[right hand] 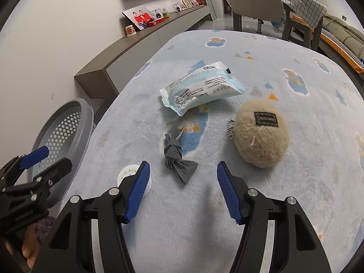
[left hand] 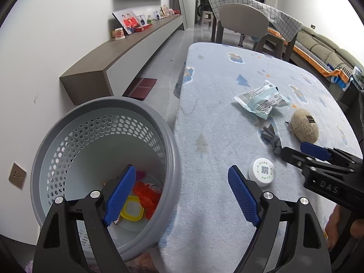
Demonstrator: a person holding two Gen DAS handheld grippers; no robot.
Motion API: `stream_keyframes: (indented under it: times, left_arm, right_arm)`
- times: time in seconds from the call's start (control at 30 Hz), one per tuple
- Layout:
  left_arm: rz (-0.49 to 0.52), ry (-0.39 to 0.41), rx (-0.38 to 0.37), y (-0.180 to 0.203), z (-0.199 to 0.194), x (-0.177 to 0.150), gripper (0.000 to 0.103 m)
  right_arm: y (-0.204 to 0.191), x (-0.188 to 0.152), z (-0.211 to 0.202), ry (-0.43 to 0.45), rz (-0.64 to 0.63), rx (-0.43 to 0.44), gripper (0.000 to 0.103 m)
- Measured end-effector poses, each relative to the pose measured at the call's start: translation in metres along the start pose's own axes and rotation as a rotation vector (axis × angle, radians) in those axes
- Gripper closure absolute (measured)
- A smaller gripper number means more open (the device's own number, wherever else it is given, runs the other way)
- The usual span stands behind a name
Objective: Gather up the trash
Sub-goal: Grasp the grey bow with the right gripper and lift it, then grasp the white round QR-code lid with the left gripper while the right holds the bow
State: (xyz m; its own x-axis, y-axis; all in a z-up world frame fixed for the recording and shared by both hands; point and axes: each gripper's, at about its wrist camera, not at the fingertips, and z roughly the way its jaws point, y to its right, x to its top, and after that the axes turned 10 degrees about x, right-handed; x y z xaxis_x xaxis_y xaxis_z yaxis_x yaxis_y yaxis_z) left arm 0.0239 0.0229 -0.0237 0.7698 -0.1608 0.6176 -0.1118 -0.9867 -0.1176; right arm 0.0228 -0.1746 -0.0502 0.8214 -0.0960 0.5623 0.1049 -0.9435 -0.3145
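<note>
Two hand-held grippers are up, both empty: the right hand-held gripper (right hand: pixel 183 191) stands about half open just short of the knotted grey scrap (right hand: pixel 178 160), the left hand-held gripper (left hand: pixel 182 195) wide open by the bin (left hand: pixel 68 122). The scrap lies dead ahead, long axis running away and slightly leftward. Beyond it on the surface (right hand: pixel 295 182) sits the wrapper (right hand: pixel 202 86), with the plush keychain (right hand: pixel 261 134) to its right.

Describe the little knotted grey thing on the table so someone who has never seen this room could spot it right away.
Start at the table with the pale blue fleecy cover beside the grey bin. Near its front edge, between a white round lid and a beige plush keychain, lies the grey knotted scrap, nearer than the white and teal packet. It alone is dark, flat and tied in a knot.
</note>
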Motion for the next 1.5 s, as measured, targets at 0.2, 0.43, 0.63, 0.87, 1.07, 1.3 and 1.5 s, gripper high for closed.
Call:
stream_keyframes:
  times: [0.2, 0.43, 0.63, 0.87, 1.07, 1.3, 1.5]
  left_arm:
    - [0.002, 0.003, -0.006, 0.000, -0.001, -0.001, 0.021]
    - [0.011, 0.010, -0.007, 0.003, -0.003, -0.002, 0.022]
    - [0.015, 0.008, -0.005, 0.005, -0.002, -0.003, 0.021]
    - [0.024, 0.013, -0.009, 0.009, -0.004, -0.003, 0.021]
    - [0.052, 0.013, -0.028, 0.022, -0.006, -0.003, 0.021]
    - [0.091, -0.012, -0.063, 0.047, -0.002, -0.006, 0.021]
    - [0.101, -0.043, -0.085, 0.067, 0.007, -0.004, 0.021]
  right_arm:
    - [0.000, 0.007, 0.020, -0.025, -0.004, -0.021, 0.055]
    - [-0.003, 0.010, 0.029, -0.026, -0.026, -0.054, 0.066]
    - [-0.008, 0.009, 0.029, -0.009, -0.051, -0.063, 0.085]
    - [-0.001, 0.002, 0.010, 0.006, -0.005, -0.021, 0.086]
    - [0.011, -0.012, -0.019, 0.022, 0.054, -0.005, 0.086]
    - [0.031, -0.034, -0.055, 0.049, 0.127, -0.014, 0.086]
    - [0.042, -0.046, -0.073, 0.068, 0.162, -0.007, 0.086]
